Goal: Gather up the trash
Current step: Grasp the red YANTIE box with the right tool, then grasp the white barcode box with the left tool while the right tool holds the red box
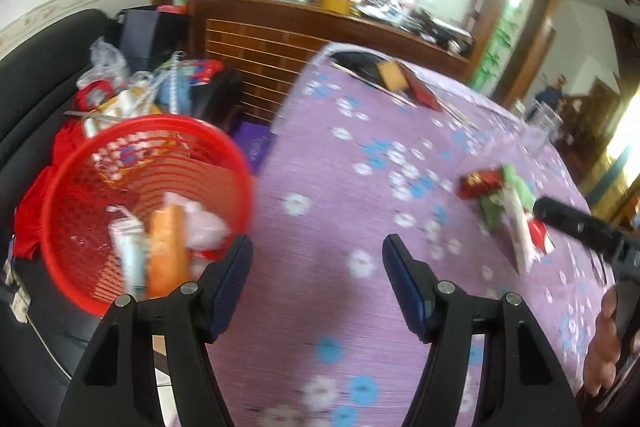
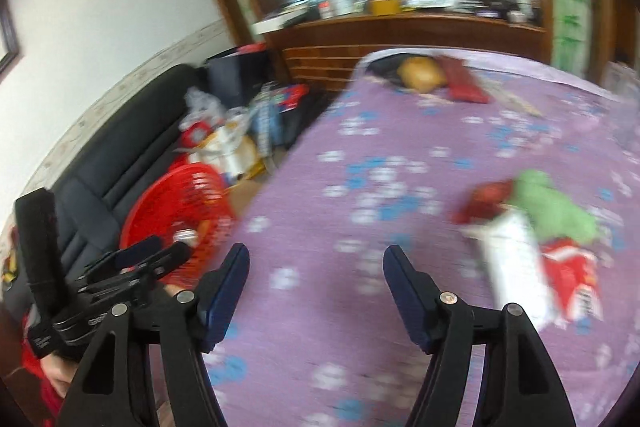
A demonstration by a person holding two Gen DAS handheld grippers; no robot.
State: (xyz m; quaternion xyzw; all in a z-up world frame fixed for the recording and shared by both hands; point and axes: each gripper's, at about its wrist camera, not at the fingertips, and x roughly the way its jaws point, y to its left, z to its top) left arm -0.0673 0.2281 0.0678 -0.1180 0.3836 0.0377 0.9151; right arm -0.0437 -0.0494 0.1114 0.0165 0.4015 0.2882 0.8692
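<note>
Left tongs: we see the left gripper (image 1: 318,255) with jaws standing wide and nothing between the blue pads, only purple tablecloth (image 1: 320,163) beneath.
Right tongs: the right gripper (image 2: 316,263) is likewise spread wide and empty over the same cloth.
Hard to make out: both views are smeared by motion blur, so we cannot read any print on the wrappers; the lower parts of both tools run off the frame edge.
Cut off: in the left view only one black finger of the right tool and part of a hand (image 1: 604,343) enter at the right edge.
Trash on table: a pile of wrappers (image 2: 528,239), red, green and white, lies ahead and to the right of the right tongs, apart from the pads; in the left view the same pile sits well right of the left tongs.
Trash collected: a red basket (image 1: 72,227) stands off the table's left edge, just left of the left tongs, holding a white carton, an orange packet and crumpled plastic.
Beyond: a black sofa (image 2: 120,147) carries blurred clutter behind the basket.
</note>
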